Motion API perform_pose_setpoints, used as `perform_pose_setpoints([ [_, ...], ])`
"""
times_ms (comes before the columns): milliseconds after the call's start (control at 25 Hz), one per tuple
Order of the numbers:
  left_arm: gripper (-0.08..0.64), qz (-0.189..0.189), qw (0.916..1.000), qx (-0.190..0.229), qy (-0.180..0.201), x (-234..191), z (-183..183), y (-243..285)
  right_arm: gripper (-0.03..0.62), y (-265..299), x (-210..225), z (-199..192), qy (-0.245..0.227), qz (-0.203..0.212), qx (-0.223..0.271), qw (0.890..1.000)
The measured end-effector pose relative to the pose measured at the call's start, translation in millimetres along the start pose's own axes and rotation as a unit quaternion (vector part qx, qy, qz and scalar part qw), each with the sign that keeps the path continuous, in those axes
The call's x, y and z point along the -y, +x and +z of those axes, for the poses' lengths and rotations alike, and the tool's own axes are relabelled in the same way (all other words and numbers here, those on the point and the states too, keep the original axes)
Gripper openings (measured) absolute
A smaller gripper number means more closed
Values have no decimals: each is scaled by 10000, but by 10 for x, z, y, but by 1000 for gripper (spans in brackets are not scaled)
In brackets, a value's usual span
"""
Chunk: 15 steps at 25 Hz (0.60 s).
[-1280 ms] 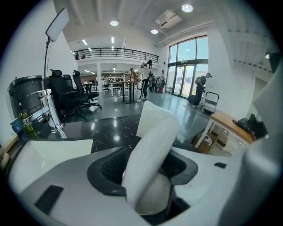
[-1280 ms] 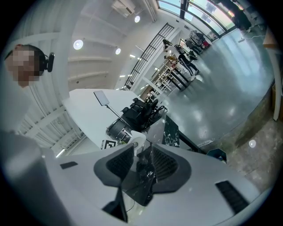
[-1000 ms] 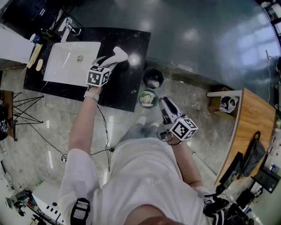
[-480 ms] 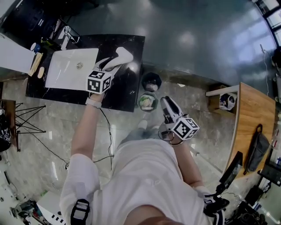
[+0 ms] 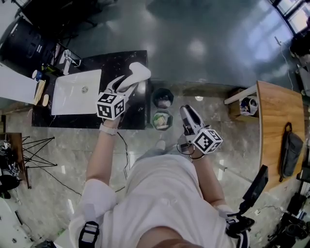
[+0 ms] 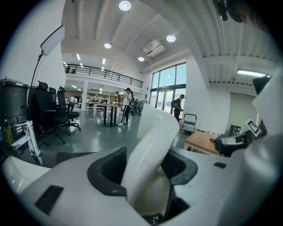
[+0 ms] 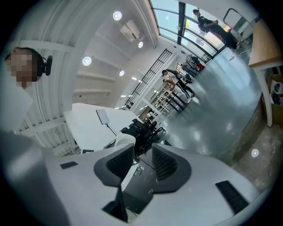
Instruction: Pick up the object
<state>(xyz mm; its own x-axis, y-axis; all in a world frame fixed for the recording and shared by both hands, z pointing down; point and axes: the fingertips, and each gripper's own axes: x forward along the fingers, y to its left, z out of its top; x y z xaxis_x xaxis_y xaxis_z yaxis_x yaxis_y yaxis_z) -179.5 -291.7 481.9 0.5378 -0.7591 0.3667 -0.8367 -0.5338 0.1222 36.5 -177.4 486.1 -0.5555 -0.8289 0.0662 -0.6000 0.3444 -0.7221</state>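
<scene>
Pick-up step appears done: my left gripper (image 6: 146, 170) fingers clamp the white object (image 6: 152, 137), raised above the dark surface (image 5: 133, 114). My right gripper (image 7: 142, 155) fingers stand released, empty. Next: maintain firm grip.

Bright indoors. Ceiling lamps (image 6: 124, 5) overhead, daylight through windows (image 6: 168, 86); glare patches on glossy floor (image 5: 196, 48). Fisheye bending, black corners in gripper views. Left tool (image 6: 145, 161), white object (image 6: 152, 132) near lens, soft.

- Tabletop (image 5: 104, 60): sink (image 5: 77, 91) fills left; rt strip bare, left gripper (image 5: 125, 83) w/ white object (image 5: 139, 72) above it.
- Black bin (image 5: 163, 97), green bin (image 5: 162, 120) on floor beside rt edge.
- Floor beyond open.
</scene>
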Motion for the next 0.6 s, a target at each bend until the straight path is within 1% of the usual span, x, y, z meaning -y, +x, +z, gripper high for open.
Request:
perform_pose_setpoints([
  [80, 235, -89, 9999, 119, 10, 155, 90, -15, 140, -72, 27, 78, 20, -44, 147, 9999],
  [240, 235, -351, 9988, 332, -114, 468, 217, -39, 140, -231, 62, 229, 33, -104, 417, 9991],
  [440, 235, -631, 9974, 349, -11, 829, 256, -12, 140, -439, 68, 396, -12, -160, 725, 9972],
  [600, 235, -955, 9939, 512, -204, 1116, 302, 3, 140, -597, 95, 498, -39, -221, 957, 9952],
])
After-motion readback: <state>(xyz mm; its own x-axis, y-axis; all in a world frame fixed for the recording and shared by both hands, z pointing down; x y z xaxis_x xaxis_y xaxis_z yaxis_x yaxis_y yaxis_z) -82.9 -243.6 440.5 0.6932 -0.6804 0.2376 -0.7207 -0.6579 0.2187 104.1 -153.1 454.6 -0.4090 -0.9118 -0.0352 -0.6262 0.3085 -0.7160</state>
